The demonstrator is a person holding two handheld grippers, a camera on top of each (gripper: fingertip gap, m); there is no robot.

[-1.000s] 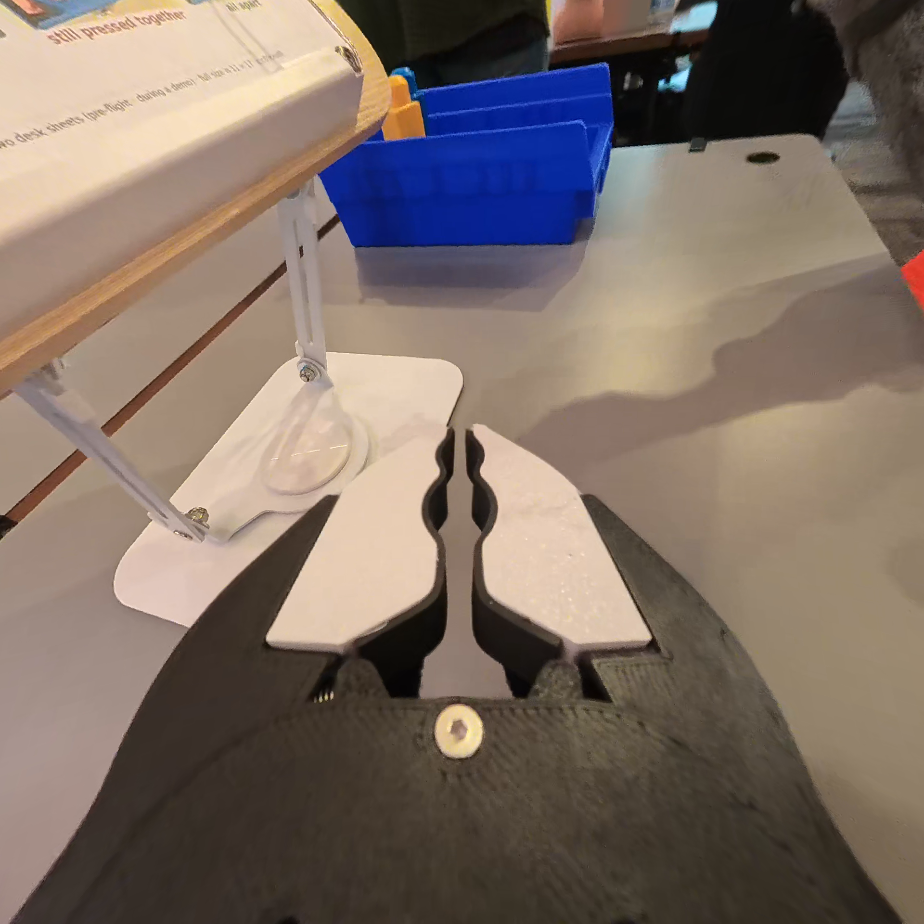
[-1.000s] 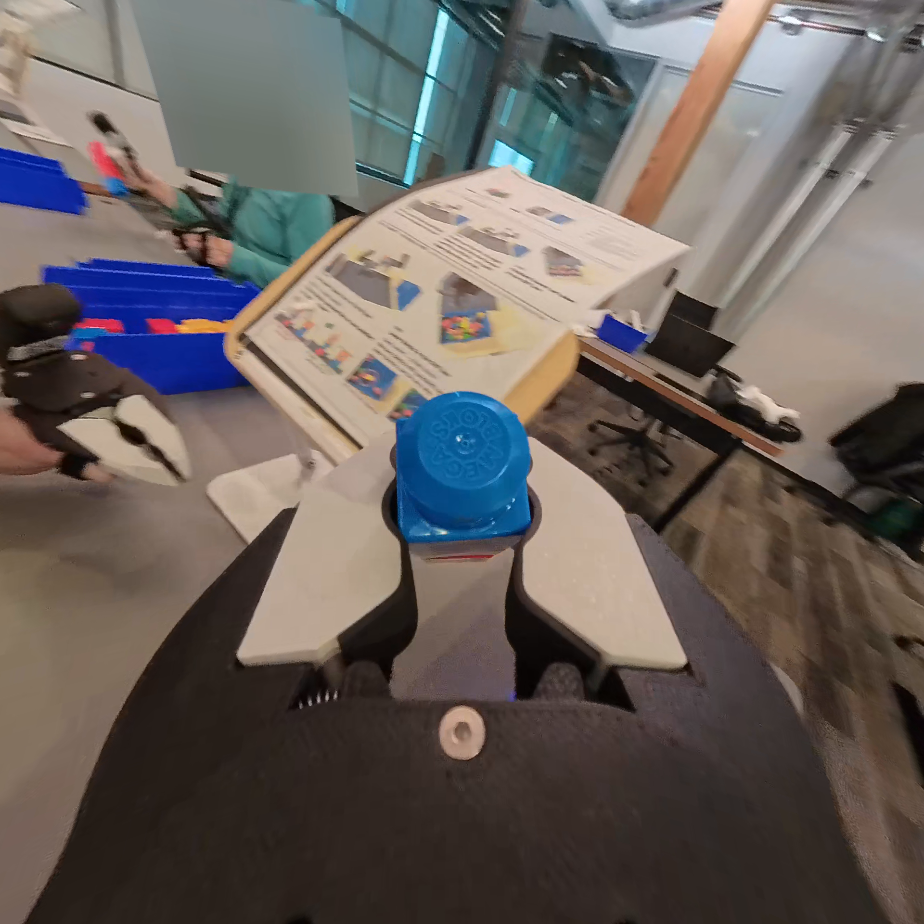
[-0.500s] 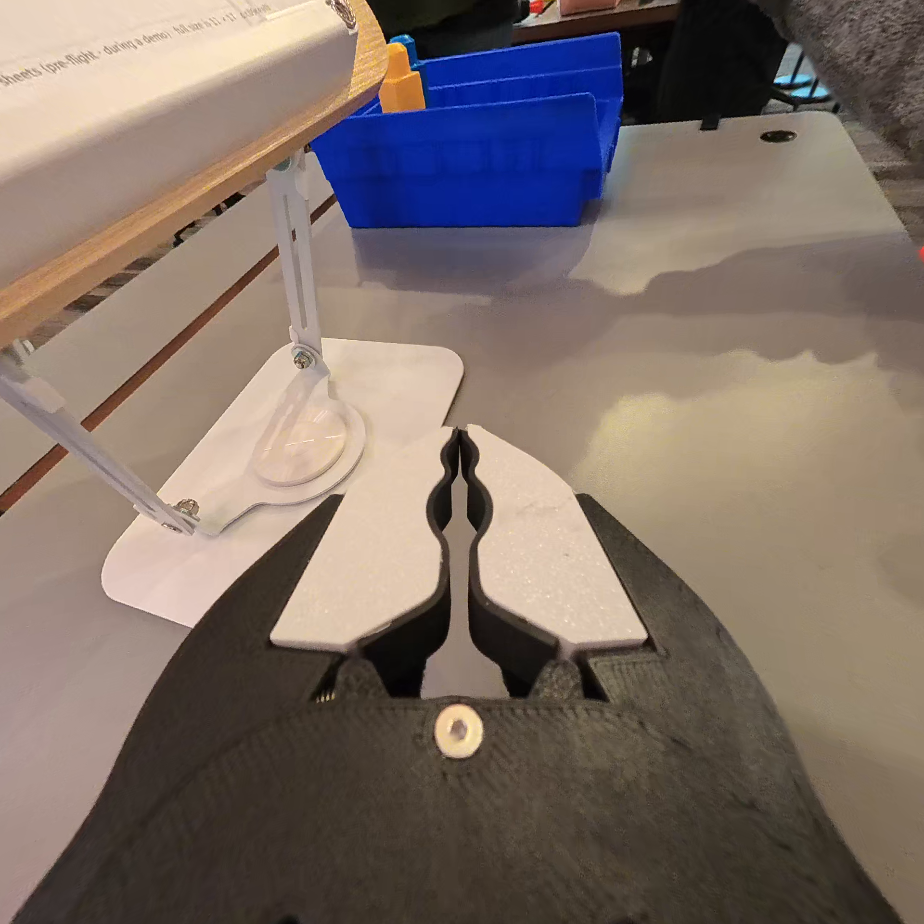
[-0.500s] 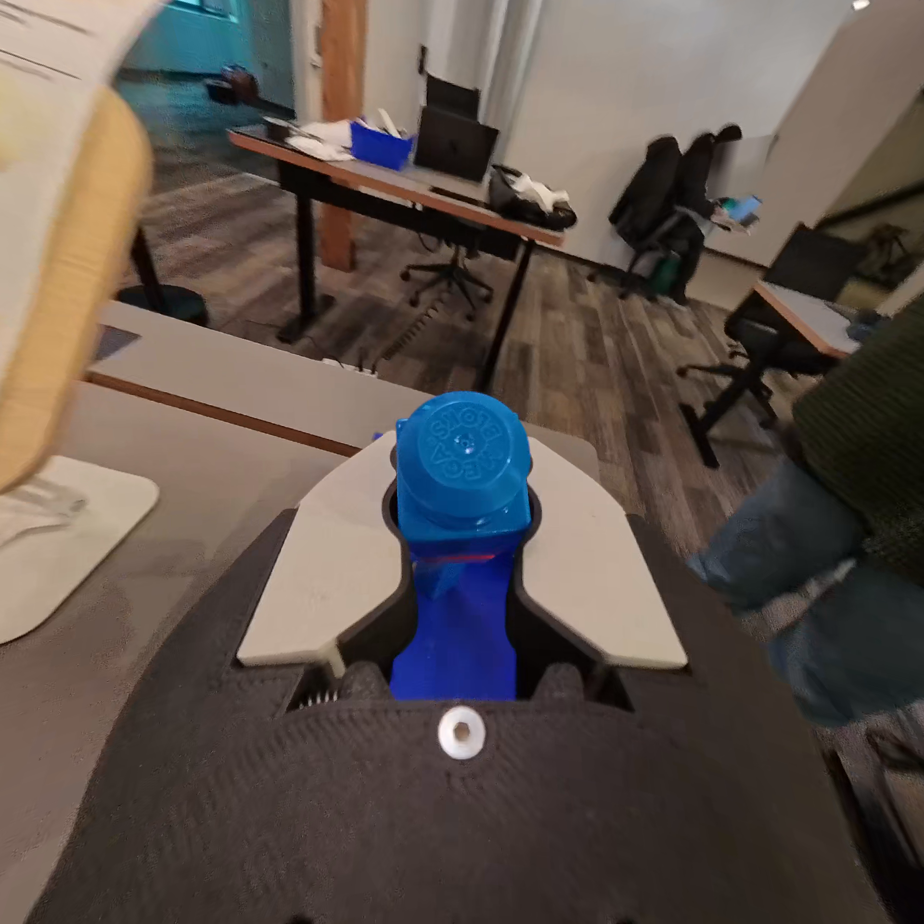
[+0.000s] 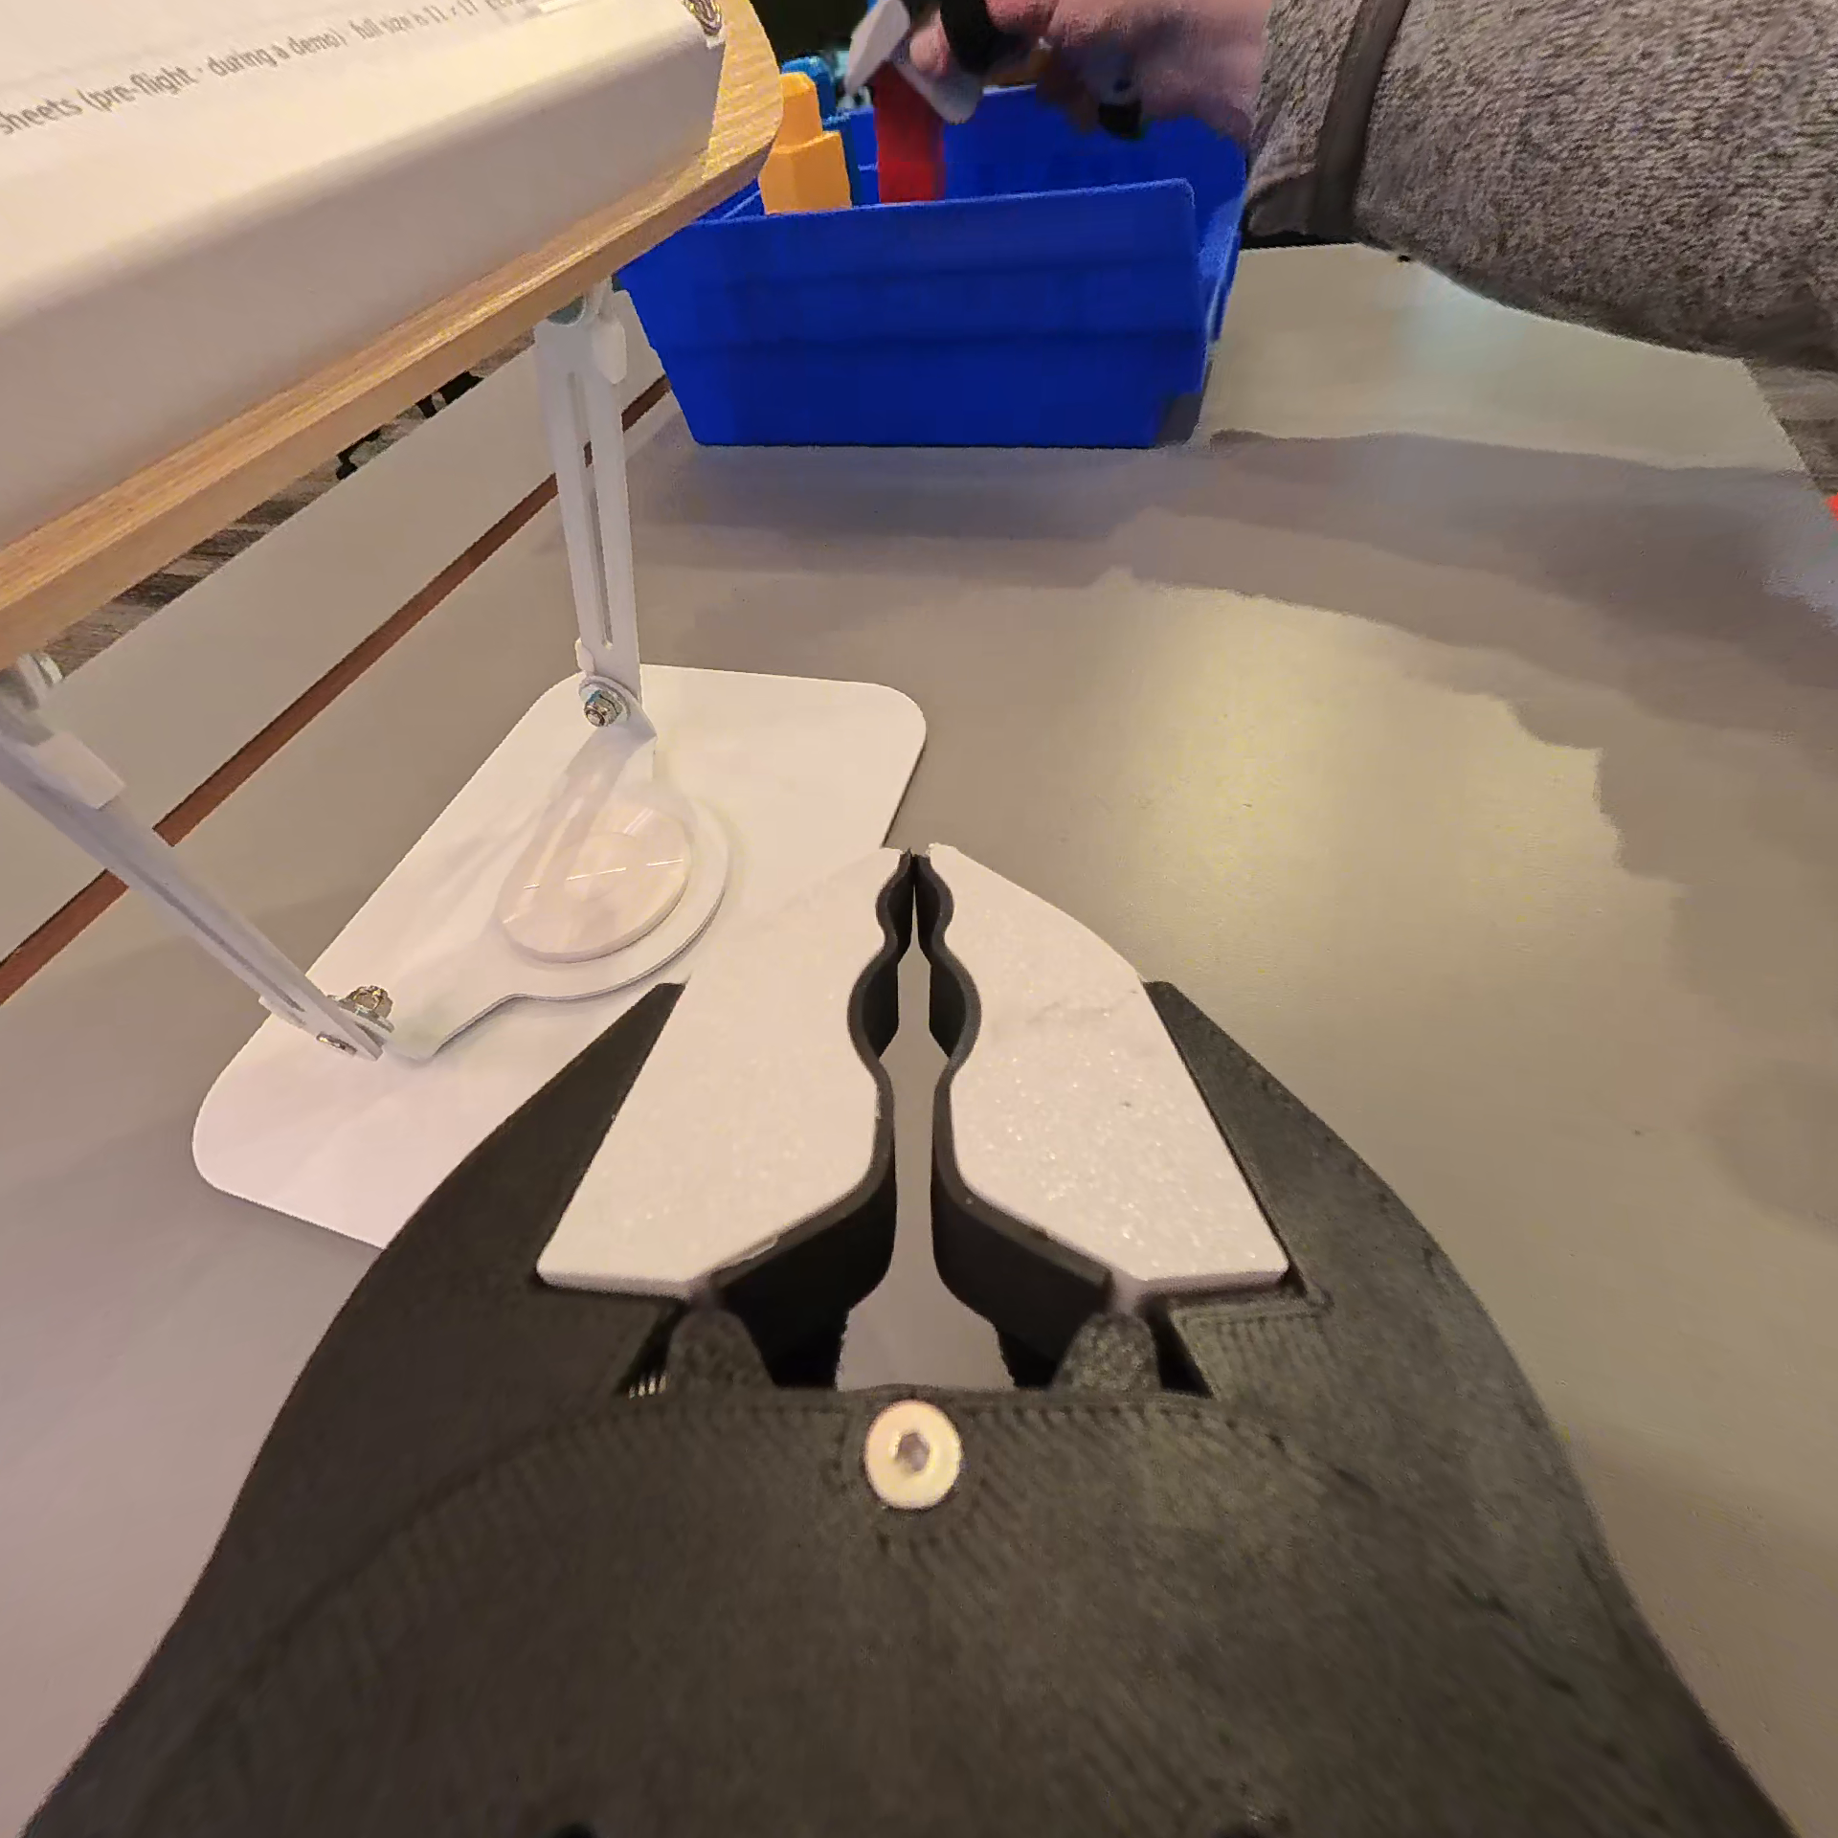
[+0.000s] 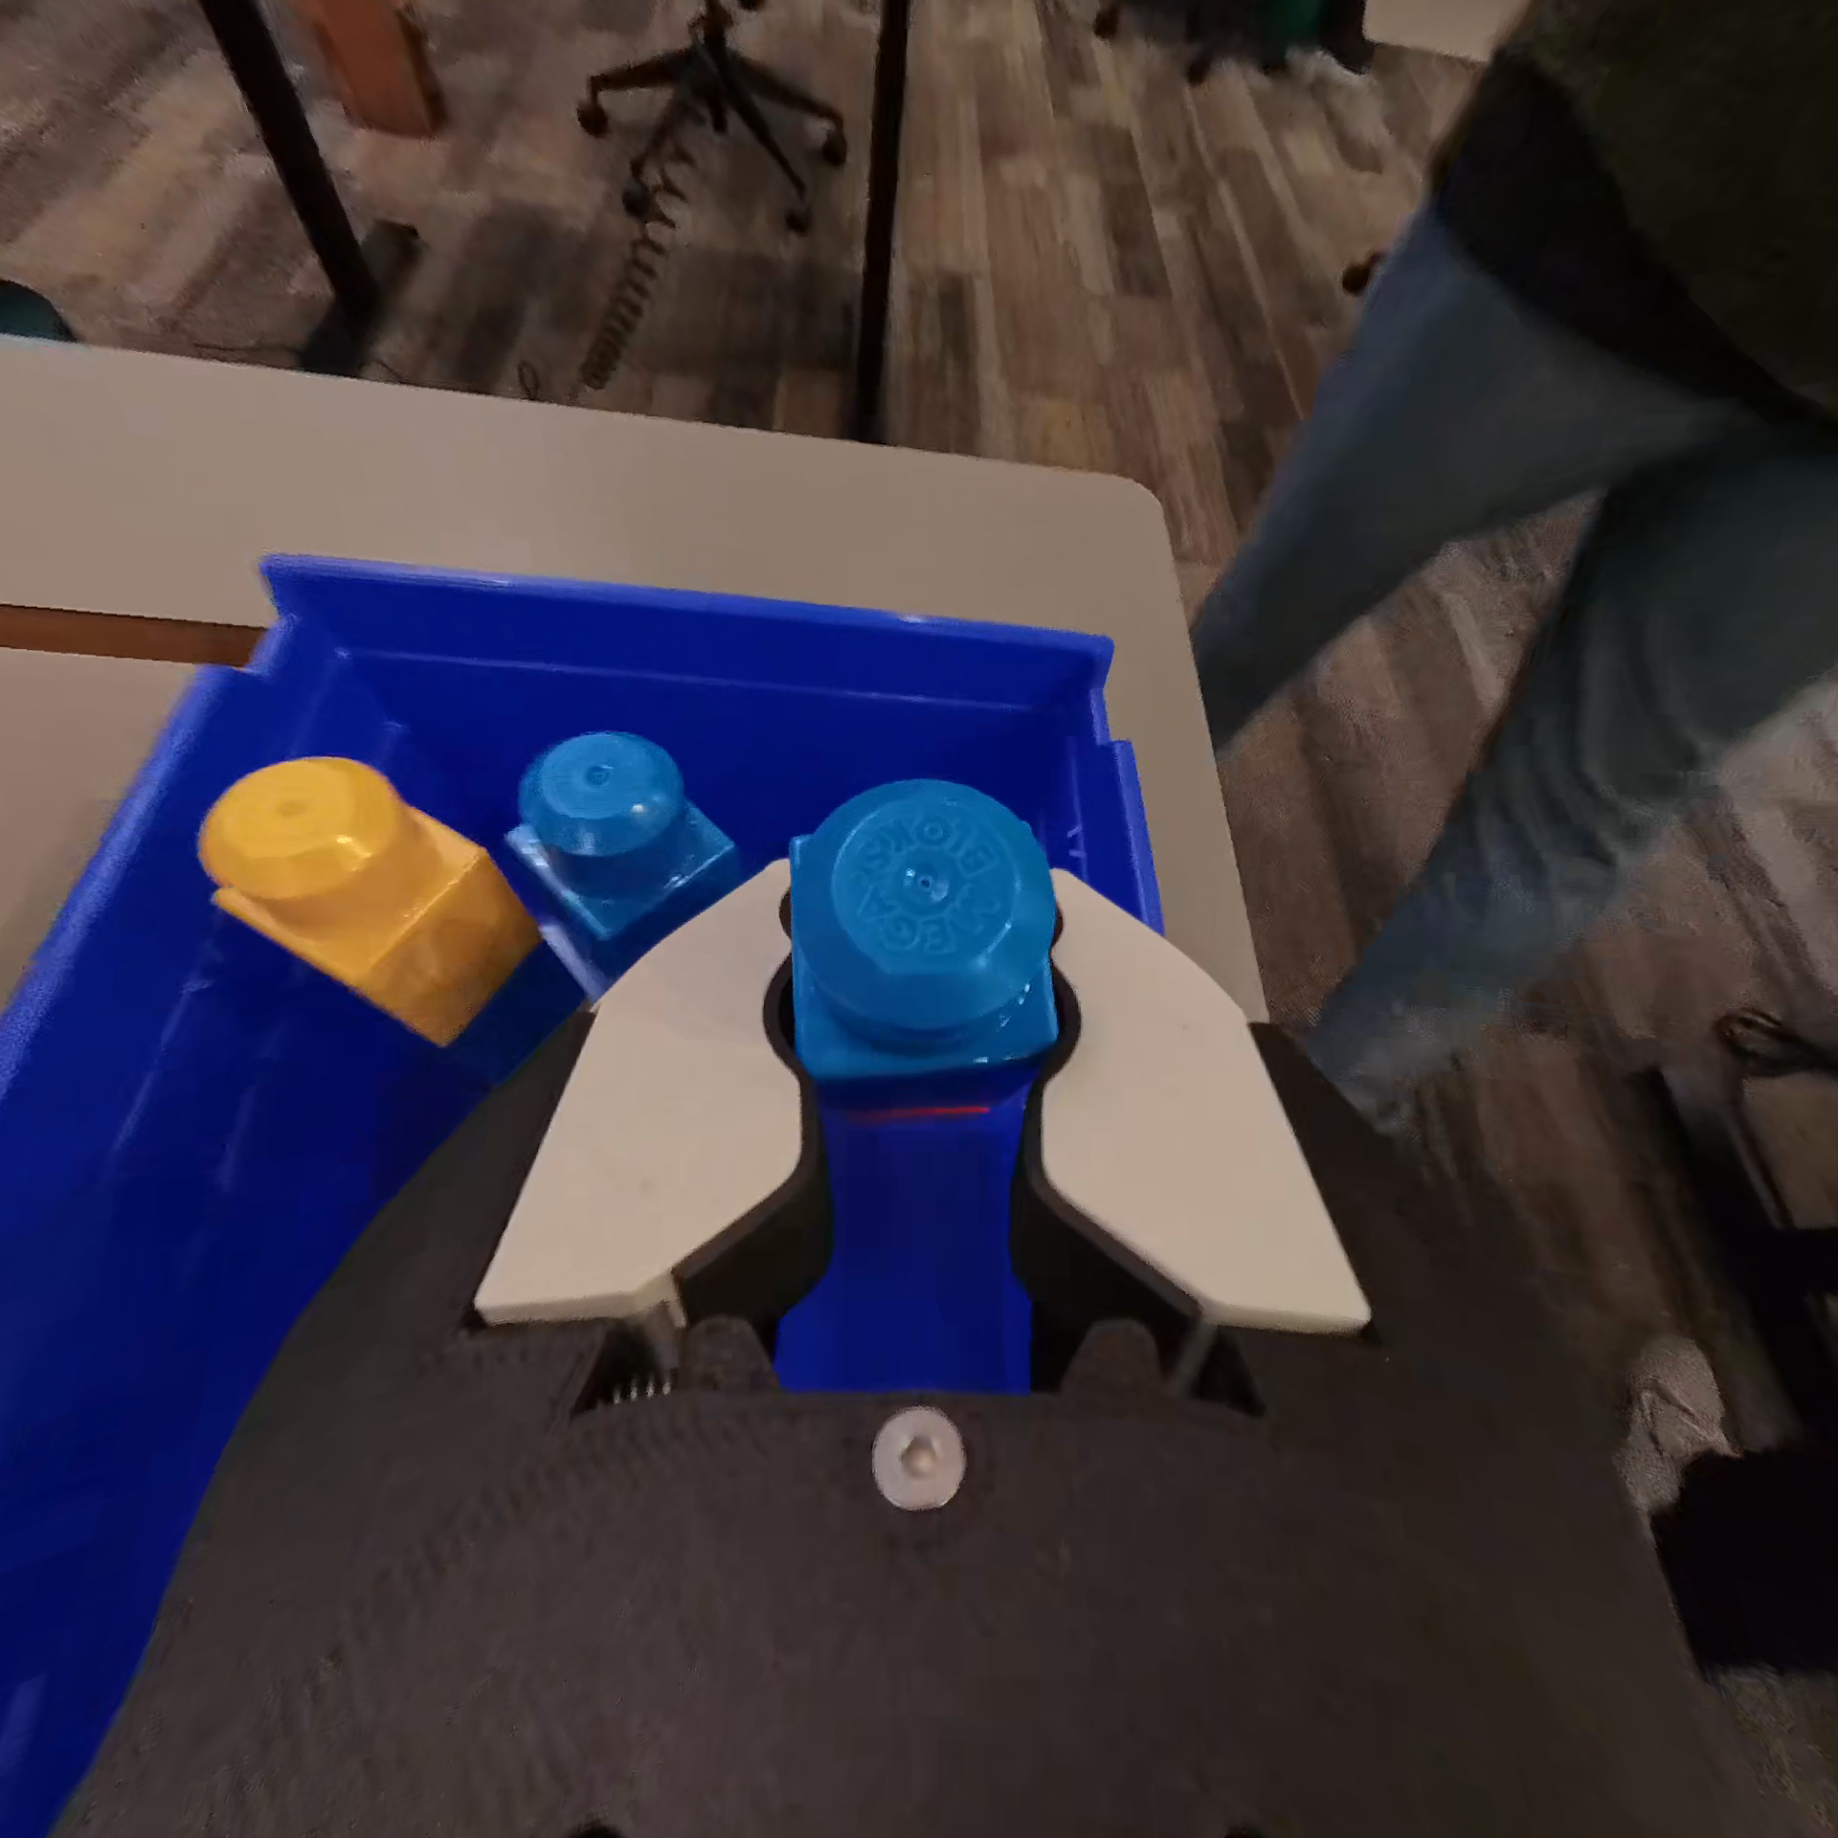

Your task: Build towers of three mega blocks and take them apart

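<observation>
My left gripper [image 5: 920,857] is shut with nothing between its pads, low over the grey table [image 5: 1293,796] beside the white stand base [image 5: 756,756]. My right gripper [image 6: 920,885] is shut on a blue mega block [image 6: 920,895], with a thin red edge showing beneath it, and holds it above the blue bin [image 6: 696,637]. In the bin stand a yellow block [image 6: 338,875] and another blue block [image 6: 607,826]. In the left wrist view the right gripper [image 5: 895,40] hangs over the bin [image 5: 935,328] with a red block [image 5: 910,139] below its fingers, next to the yellow block [image 5: 806,149].
A tilted wooden board with printed sheets [image 5: 298,229] on white legs overhangs the table's left side. A hand and grey sleeve [image 5: 1542,159] reach across the back right. A person in jeans [image 6: 1542,597] stands past the table's edge, with office chairs on the floor behind. There is about 50 centimetres between the tips of the two grippers.
My right gripper swung with the blue block from beside the board to above the blue bin. My left gripper's pads came together on air and it stayed near the stand base.
</observation>
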